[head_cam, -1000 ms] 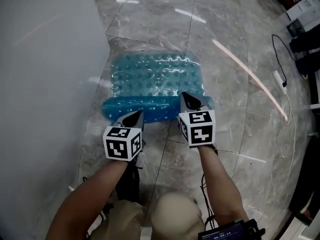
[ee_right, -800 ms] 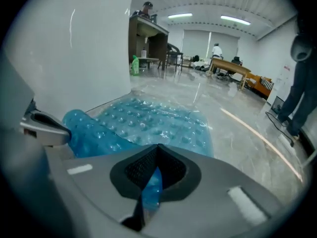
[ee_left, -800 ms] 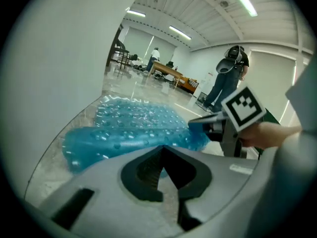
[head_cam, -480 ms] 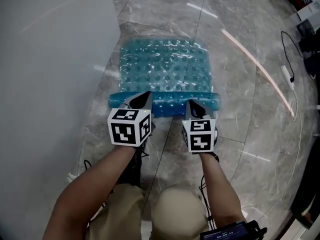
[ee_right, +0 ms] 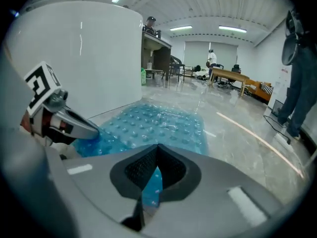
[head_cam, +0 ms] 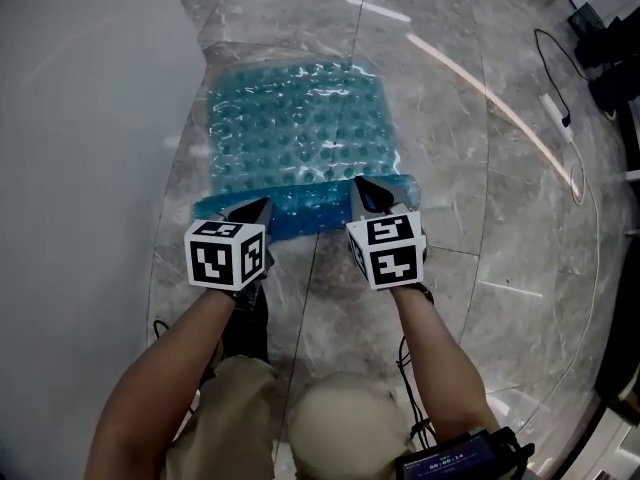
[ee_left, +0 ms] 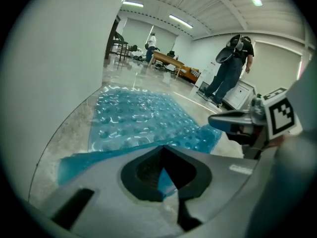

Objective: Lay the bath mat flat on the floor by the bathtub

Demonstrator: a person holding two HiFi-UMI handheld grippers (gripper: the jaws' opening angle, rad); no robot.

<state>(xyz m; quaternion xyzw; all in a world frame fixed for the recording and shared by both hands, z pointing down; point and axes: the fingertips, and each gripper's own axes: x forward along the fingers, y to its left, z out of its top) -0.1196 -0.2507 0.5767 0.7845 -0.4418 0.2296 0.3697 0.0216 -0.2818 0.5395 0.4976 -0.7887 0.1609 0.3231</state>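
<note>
Large open test hall, polished marble floor (head_cam: pixel 440 168), ceiling strip lights (ee_right: pixel 233 29), wooden work tables (ee_right: pixel 231 74), standing person (ee_left: pixel 233 63)

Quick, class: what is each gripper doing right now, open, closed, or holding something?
Left gripper: closed on the near edge of the blue bath mat.
Right gripper: closed on that same edge.

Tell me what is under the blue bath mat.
Grey marble tile floor runs under the blue bubbled plastic bath mat. Its raised, folded near edge hides whatever lies beneath.

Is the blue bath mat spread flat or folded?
Mostly spread: the bath mat lies open on the floor, but its near edge is curled up, pinched in the left gripper and right gripper.
</note>
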